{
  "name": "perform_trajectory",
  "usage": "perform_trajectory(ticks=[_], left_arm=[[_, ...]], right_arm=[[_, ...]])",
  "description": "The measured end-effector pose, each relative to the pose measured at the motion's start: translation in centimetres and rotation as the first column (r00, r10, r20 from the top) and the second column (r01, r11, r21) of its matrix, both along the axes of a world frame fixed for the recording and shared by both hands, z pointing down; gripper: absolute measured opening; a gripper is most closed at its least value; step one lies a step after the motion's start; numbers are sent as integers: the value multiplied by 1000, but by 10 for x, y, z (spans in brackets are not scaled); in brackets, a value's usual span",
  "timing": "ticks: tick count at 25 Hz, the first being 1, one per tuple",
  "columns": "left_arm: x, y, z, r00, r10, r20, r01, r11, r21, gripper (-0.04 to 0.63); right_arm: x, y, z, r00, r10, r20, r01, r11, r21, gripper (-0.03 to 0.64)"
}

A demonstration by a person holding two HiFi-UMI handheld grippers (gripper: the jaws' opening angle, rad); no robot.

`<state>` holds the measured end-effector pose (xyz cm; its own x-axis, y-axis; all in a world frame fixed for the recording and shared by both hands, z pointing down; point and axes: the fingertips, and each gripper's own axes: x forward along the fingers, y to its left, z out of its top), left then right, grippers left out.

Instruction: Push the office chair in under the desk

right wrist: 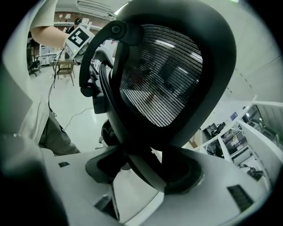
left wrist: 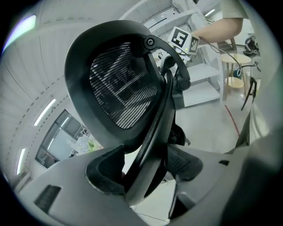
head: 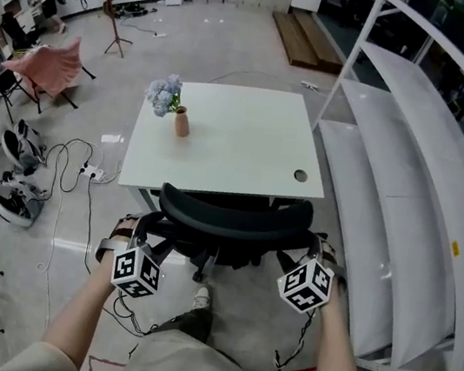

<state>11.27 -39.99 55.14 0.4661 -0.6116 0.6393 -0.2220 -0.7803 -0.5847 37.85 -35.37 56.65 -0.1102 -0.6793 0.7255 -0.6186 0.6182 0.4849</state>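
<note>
While hand-held grippers straddle chair, desk (white) adjoins.

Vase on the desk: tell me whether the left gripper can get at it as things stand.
Probably not. The left gripper straddles the back frame of the office chair, whose backrest, plus a stretch of desk, lies between it and the vase.

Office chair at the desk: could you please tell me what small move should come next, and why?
Probably draw both grippers straight back off the chair. Its back already sits at the near edge of the desk, with the seat out of sight beneath, so it looks pushed in. The jaws of the left gripper and right gripper stand apart around the back's frame bars, not clamped.
</note>
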Motion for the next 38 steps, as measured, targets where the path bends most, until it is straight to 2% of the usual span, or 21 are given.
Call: perform_trajectory(ticks=[9,22,32,35,38], left_arm=[[16,-50,0,1000,-16,4,16,1000,18,285],[23,-107,0,1000,-31,6,31,999,-11,282],[20,-118,0,1000,-23,5,23,1000,9,284],[20,-119,1,999,-43,-5,43,998,46,301],[19,-113,0,996,-90,-15,91,995,52,310]], right_arm=[[17,-60,1,1000,-15,23,15,1000,-25,282],[25,-122,0,999,-23,28,24,1000,-19,284],[20,-130,1,999,-30,26,30,1000,10,290],[19,-129,0,998,-49,48,47,998,33,295],[18,-122,-2,993,-61,96,61,998,0,296]])
